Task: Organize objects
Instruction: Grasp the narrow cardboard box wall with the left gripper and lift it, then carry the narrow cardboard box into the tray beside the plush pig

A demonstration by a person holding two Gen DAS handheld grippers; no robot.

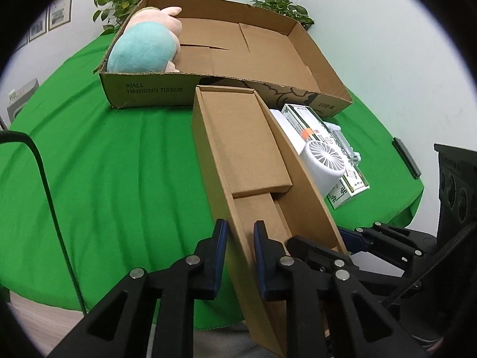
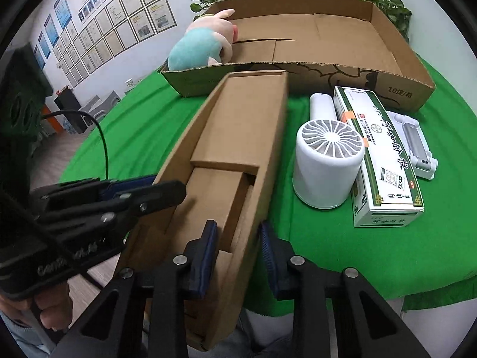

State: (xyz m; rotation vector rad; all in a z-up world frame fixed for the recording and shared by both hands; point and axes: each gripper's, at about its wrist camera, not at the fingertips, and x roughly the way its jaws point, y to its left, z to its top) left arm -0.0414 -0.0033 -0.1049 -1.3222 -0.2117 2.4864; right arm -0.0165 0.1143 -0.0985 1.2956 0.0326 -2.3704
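Observation:
Both grippers hold a long, narrow open cardboard box [image 1: 250, 155], also in the right wrist view [image 2: 235, 149], lifted over the near edge of the green table. My left gripper [image 1: 240, 232] is shut on its left wall. My right gripper [image 2: 238, 232] is shut on its right wall, and it shows in the left wrist view [image 1: 354, 238]. Beyond stands a big shallow cardboard tray [image 1: 155, 91] with a pink and teal plush toy [image 1: 143, 47] in its left end; the tray [image 2: 396, 89] and plush toy [image 2: 199, 47] show in the right wrist view too.
On the green table [image 1: 104, 164], right of the held box, lie a white fan [image 2: 325, 161], a green and white carton [image 2: 384, 161] and a white plastic holder [image 2: 417, 143]. Potted plants [image 1: 125, 0] stand behind the tray. A black cable [image 1: 44, 185] hangs at left.

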